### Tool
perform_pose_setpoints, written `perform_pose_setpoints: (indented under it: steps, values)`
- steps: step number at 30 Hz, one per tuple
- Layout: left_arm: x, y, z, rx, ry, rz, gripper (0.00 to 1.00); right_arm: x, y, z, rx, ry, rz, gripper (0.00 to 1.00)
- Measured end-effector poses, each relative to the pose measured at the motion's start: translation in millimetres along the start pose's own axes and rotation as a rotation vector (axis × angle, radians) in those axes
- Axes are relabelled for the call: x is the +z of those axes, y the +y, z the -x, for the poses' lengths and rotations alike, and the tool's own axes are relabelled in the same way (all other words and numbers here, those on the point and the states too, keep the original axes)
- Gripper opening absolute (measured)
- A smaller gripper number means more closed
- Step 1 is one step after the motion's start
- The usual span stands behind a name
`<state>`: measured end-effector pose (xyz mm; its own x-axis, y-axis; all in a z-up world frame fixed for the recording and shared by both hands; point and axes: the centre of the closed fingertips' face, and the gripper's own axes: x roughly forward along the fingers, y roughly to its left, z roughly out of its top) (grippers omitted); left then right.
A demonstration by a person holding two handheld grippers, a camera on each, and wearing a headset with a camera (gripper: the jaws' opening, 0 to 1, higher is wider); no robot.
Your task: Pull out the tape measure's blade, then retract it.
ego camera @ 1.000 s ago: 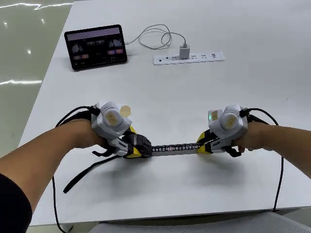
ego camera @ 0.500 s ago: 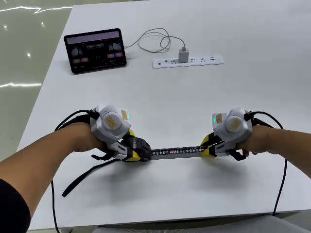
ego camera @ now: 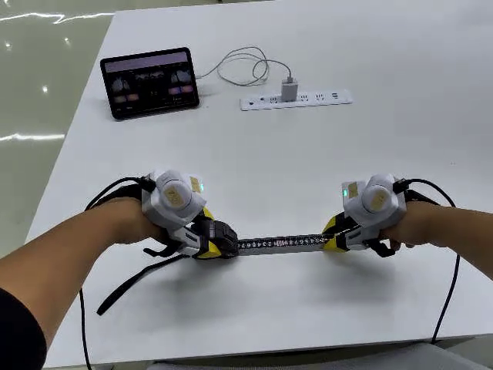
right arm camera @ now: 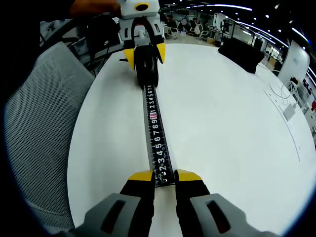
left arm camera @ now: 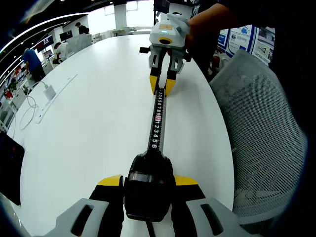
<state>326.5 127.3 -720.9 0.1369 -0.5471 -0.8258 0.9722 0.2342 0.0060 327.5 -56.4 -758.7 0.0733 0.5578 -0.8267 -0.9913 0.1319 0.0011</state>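
The left gripper (left arm camera: pixel 148 181) has its jaws clamped on the black case of the tape measure (left arm camera: pixel 149 192), near left on the table (ego camera: pixel 308 154). The right gripper (right arm camera: pixel 164 177) pinches the tip of the blade (right arm camera: pixel 154 123). The blade (dark, with white numerals and a red mark) runs straight between them. It reaches farther right than a second ago.

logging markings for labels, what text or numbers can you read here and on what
"2 3 4 5 6 7 8 9", on the blade just ahead of the right claw.
Red mark after the 9 on the blade: too small to read.
Screen of the tablet: too small to read.
Markings on the case: blurred.
Nothing readable on the power strip.
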Motion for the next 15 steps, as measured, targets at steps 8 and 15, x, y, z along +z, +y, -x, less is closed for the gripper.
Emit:
perform_pose_setpoints:
  steps: [8, 15]
  values:
    - [0.7, -0.9, 0.3, 0.002, -0.004, 0.003, 0.33, -5.7, -1.4, 4.8, -0.003, 0.001, -0.009, 0.11]
    - [1.9, -2.4, 1.1, 0.003, -0.005, 0.003, 0.33, -7.7, 0.7, 10.4, -0.008, -0.001, -0.013, 0.11]
